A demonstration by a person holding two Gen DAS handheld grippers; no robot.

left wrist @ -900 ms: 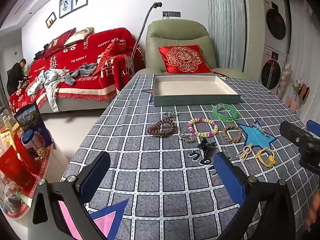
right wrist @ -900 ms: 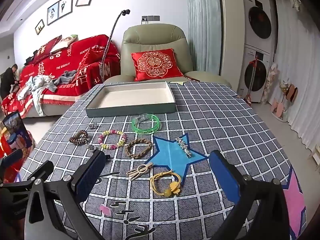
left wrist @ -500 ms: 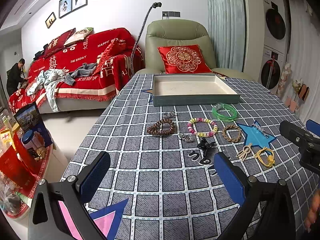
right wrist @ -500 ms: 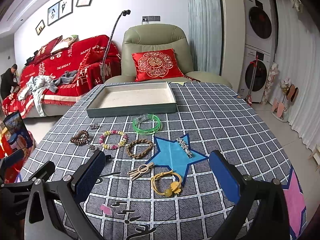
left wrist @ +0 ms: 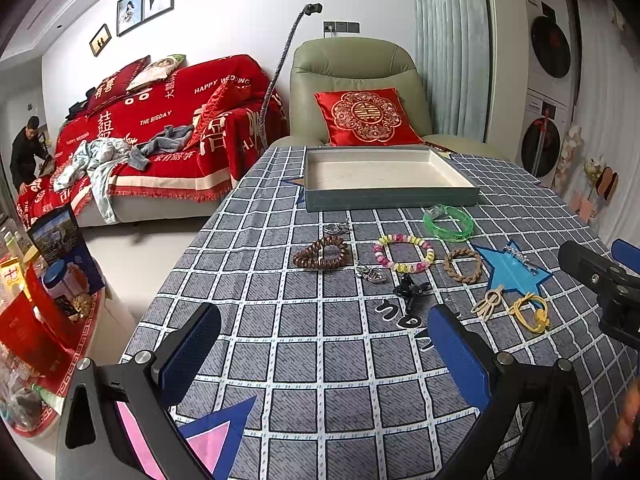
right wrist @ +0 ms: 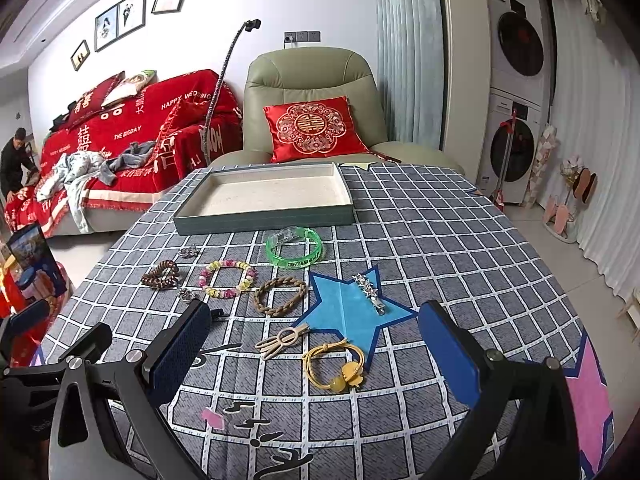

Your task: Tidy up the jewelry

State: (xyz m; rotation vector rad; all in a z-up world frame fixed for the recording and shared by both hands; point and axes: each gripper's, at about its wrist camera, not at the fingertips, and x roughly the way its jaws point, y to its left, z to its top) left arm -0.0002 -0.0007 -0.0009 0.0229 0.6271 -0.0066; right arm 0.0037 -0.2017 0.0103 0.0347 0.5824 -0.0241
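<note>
two wrist views over a worktop (left wrist: pixel 304 364) covered by a grey checked cloth. the left gripper (left wrist: pixel 324 344) hangs above the near edge with its blue-padded fingers (left wrist: pixel 188 350) spread to full width and nothing between them. the right gripper (right wrist: pixel 316 346) is held likewise, fingers (right wrist: pixel 450 354) wide apart and empty; in its view the yellow cord hair tie (right wrist: pixel 335 366) and the beige hair clip (right wrist: pixel 282 338) lie on the cloth in the space framed by them, not touched.

the jewelry lies loose in a rough band across the middle of the worktop, all outside the tray. from the left side: a dark brown bead bracelet (left wrist: pixel 322 254), a small silver piece (left wrist: pixel 337 227) beyond it, a second silver piece (left wrist: pixel 371 273) nearer, a pink and yellow bead bracelet (left wrist: pixel 404 253), a black claw clip (left wrist: pixel 410 290), a braided brown band (left wrist: pixel 463 265) and a green translucent bangle (left wrist: pixel 449 223). a silver hair clip (right wrist: pixel 370 294) lies on the blue star printed on the cloth.

a shallow grey tray (right wrist: pixel 264 222) with a pale lining stands at the far end, just beyond the bangle, with nothing in it. behind the worktop are a green armchair (left wrist: pixel 352 64) with a red cushion (left wrist: pixel 366 116) and a sofa under a red cover (left wrist: pixel 160 120).
</note>
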